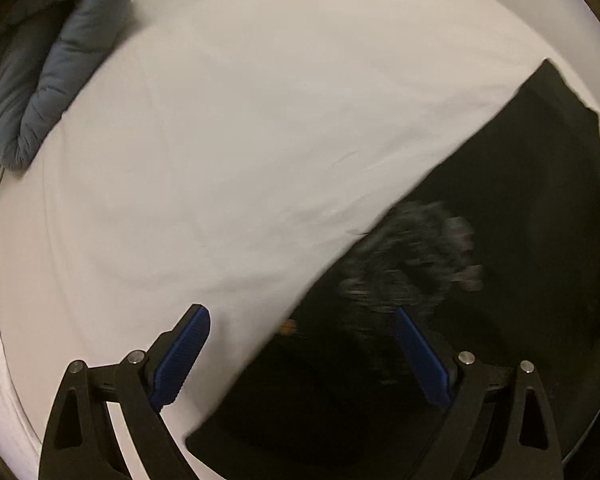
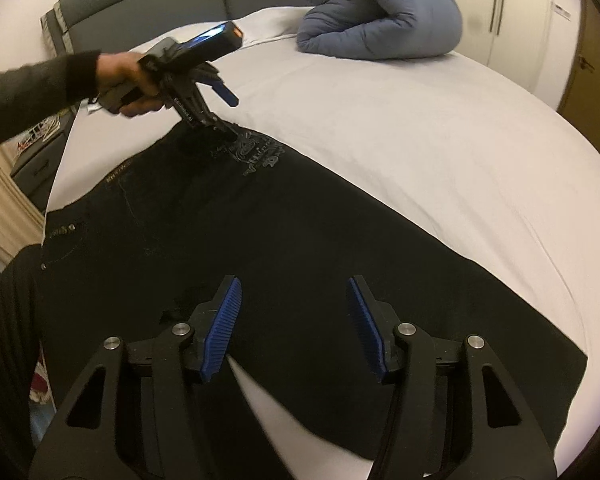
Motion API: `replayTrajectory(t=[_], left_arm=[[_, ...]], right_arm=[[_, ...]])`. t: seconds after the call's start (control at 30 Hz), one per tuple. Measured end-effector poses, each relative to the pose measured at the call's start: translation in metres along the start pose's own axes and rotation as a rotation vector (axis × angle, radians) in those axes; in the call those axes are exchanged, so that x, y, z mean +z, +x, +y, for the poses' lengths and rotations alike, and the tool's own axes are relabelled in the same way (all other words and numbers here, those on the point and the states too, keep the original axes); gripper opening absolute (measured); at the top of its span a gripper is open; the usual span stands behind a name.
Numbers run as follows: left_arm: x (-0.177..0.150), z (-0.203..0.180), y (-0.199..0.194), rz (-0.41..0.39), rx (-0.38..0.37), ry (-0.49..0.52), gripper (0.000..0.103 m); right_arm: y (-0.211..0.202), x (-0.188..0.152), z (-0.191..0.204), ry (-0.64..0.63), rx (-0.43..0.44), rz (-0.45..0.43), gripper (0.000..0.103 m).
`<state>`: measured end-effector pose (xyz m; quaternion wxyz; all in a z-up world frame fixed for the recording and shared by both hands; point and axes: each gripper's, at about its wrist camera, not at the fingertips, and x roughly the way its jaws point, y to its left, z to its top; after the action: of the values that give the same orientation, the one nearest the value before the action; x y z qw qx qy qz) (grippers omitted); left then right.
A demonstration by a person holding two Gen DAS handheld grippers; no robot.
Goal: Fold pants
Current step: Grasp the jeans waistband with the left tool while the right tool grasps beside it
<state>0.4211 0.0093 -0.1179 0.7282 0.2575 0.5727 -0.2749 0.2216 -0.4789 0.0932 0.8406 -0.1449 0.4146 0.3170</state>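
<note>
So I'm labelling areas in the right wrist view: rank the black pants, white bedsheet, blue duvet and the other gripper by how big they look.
1. white bedsheet
2. black pants, close behind it
3. blue duvet, though it is farther away
4. left gripper

My left gripper (image 1: 302, 344) hangs wide open over the black pants' (image 1: 520, 200) edge on the white sheet (image 1: 240, 120).
</note>
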Motion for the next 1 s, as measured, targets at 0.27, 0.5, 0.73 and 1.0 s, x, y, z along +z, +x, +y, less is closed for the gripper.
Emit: replayTrajectory(t=[0.27,0.5,0.73,1.0], left_arm=[[-0.021,0.006,0.014,0.041,-0.106,-0.025,0.039],[-0.058,-0.038,-0.031,-0.089,0.017,0.050,0.013],[-0.132,-0.104,-0.086,-0.271,0.107,0.062,0.013],[-0.123,-0.109,-0.104,-0.320,0.129,0.064,0.013]], right_arm=[[0.014,0.011,-0.009,-0.025,0.021,0.013,0.052],[0.049,0.061,-0.016,-0.102,-0.011,0.038,0.047],[0.081,0.099,-0.026,-0.150,-0.012,0.076,0.047],[0.126,0.129,-0.017,-0.233,-0.017,0.166,0.036]])
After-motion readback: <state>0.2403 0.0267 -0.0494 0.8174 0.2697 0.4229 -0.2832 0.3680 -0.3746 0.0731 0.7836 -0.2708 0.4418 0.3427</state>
